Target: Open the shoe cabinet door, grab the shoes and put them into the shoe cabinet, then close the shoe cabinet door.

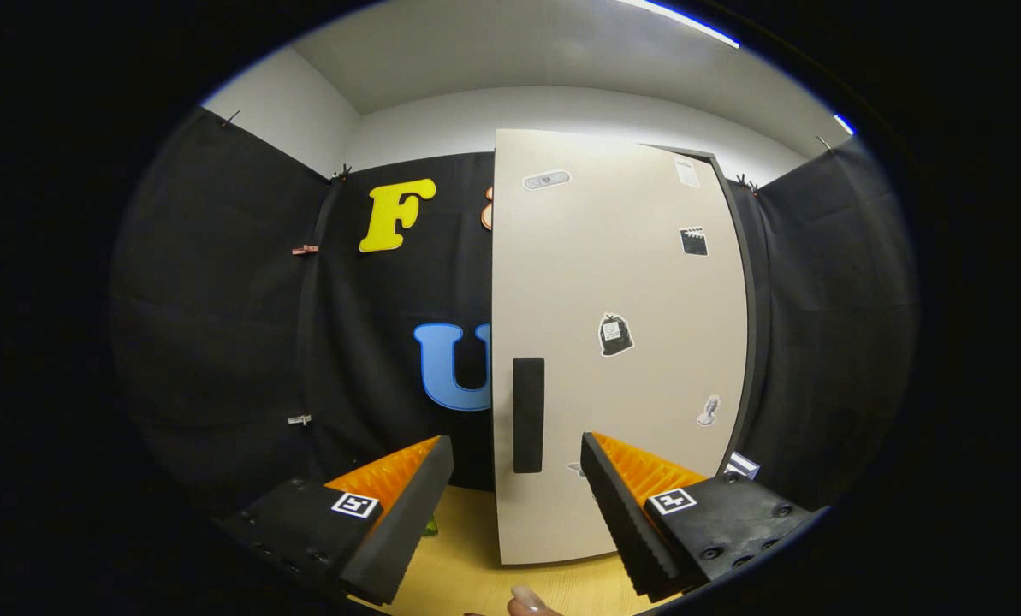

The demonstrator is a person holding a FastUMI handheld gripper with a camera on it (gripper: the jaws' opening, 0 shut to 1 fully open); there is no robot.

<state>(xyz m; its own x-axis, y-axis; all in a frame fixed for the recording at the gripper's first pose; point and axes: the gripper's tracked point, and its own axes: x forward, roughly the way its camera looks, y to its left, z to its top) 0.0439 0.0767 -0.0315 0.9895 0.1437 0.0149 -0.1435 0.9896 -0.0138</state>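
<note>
A tall beige shoe cabinet door (621,282) with several small stickers stands upright just ahead of my fingers, its face turned toward me. A black vertical handle (528,415) sits near the door's left edge, low down. My gripper (517,466) is open, its orange-and-black fingers (399,496) spread either side of the handle without touching it. The handle lies in the gap a little beyond the fingertips. A dark cabinet frame edge (745,342) runs down the door's right side.
A light wooden surface (467,556) lies beneath the fingers and the door's bottom edge. Black cloth walls (245,342) close in left, right and behind. A fingertip (527,601) of a person's hand shows below the gripper. A small green thing (430,526) peeks by the left finger.
</note>
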